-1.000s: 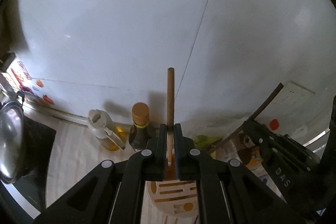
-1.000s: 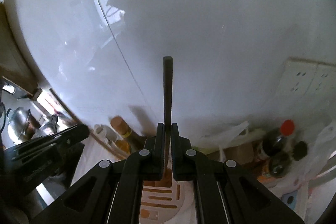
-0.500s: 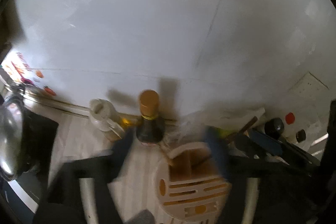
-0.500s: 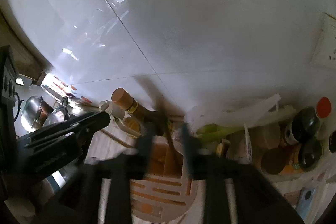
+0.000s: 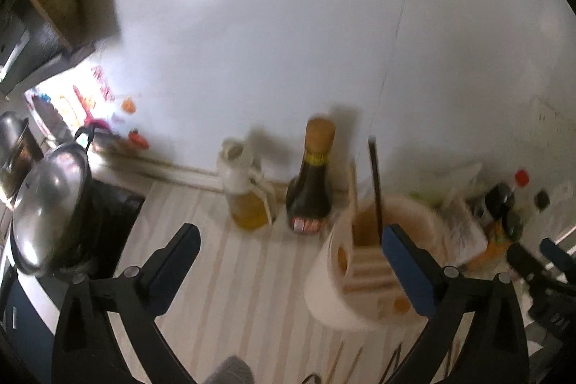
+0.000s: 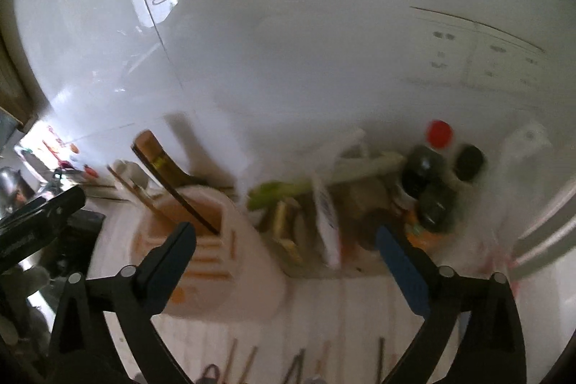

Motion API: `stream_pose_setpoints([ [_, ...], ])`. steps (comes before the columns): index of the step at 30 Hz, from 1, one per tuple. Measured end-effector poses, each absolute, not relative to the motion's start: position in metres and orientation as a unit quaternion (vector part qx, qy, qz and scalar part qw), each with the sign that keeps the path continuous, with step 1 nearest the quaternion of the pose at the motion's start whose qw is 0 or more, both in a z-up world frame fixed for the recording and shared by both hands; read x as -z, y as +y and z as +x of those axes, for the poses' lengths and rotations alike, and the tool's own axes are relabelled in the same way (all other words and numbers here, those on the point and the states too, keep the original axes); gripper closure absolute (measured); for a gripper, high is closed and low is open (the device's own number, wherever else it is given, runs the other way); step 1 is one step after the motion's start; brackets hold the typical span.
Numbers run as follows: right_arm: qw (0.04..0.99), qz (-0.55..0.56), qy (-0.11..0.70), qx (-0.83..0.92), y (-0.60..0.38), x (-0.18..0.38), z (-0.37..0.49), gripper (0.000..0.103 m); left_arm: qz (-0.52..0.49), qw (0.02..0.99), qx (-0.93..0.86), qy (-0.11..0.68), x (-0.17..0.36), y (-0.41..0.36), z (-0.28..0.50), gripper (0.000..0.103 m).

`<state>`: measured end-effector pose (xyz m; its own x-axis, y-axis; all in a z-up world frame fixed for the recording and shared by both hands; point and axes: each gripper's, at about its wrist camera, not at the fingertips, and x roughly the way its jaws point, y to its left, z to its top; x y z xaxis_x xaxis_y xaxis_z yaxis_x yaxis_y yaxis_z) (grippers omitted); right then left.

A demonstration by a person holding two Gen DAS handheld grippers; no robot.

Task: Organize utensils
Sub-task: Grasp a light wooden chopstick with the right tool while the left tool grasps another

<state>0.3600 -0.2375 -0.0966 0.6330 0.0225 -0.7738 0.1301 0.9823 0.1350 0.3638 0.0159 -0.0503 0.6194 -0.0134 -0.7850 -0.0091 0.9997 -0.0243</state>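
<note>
A cream utensil holder (image 5: 334, 279) (image 6: 216, 261) stands on the striped counter. A dark stick (image 5: 376, 189) (image 6: 180, 197) and a pale wooden stick (image 5: 352, 193) (image 6: 136, 193) stand in its open compartment. My left gripper (image 5: 291, 247) hangs in front of the holder, its jaws opening wide with nothing between them. My right gripper (image 6: 284, 247) sits just right of the holder, jaws also opening and empty. Several thin utensils (image 6: 306, 366) lie on the counter below both grippers, blurred.
A dark sauce bottle (image 5: 311, 189) and an oil bottle (image 5: 246, 200) stand against the white wall left of the holder. A steel pot (image 5: 50, 204) sits on the stove at far left. Bags, green onion (image 6: 288, 189) and capped bottles (image 6: 428, 168) crowd the right.
Each gripper was shut on an upright stick; both let go and opened wide. The two sticks now stand in the holder, and both grippers have pulled back from it.
</note>
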Motion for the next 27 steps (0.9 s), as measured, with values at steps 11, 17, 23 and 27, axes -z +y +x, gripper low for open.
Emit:
stream_pose_setpoints([
  [11, 0.831, 0.108, 0.541, 0.072, -0.262, 0.204, 0.270, 0.025, 0.071, 0.851, -0.009, 0.521, 0.156, -0.003, 0.295, 0.000],
  [17, 0.771, 0.136, 0.620, 0.057, -0.268, 0.284, 0.248, 0.055, 0.089, 0.805, 0.003, 0.587, 0.225, -0.011, 0.280, 0.001],
  [23, 0.740, 0.141, 0.656, 0.049, -0.263, 0.332, 0.238, 0.067, 0.100, 0.773, 0.021, 0.626, 0.264, -0.019, 0.270, 0.003],
  [27, 0.730, 0.141, 0.667, 0.035, -0.255, 0.347, 0.234, 0.079, 0.099, 0.764, 0.025, 0.637, 0.276, -0.018, 0.269, 0.003],
])
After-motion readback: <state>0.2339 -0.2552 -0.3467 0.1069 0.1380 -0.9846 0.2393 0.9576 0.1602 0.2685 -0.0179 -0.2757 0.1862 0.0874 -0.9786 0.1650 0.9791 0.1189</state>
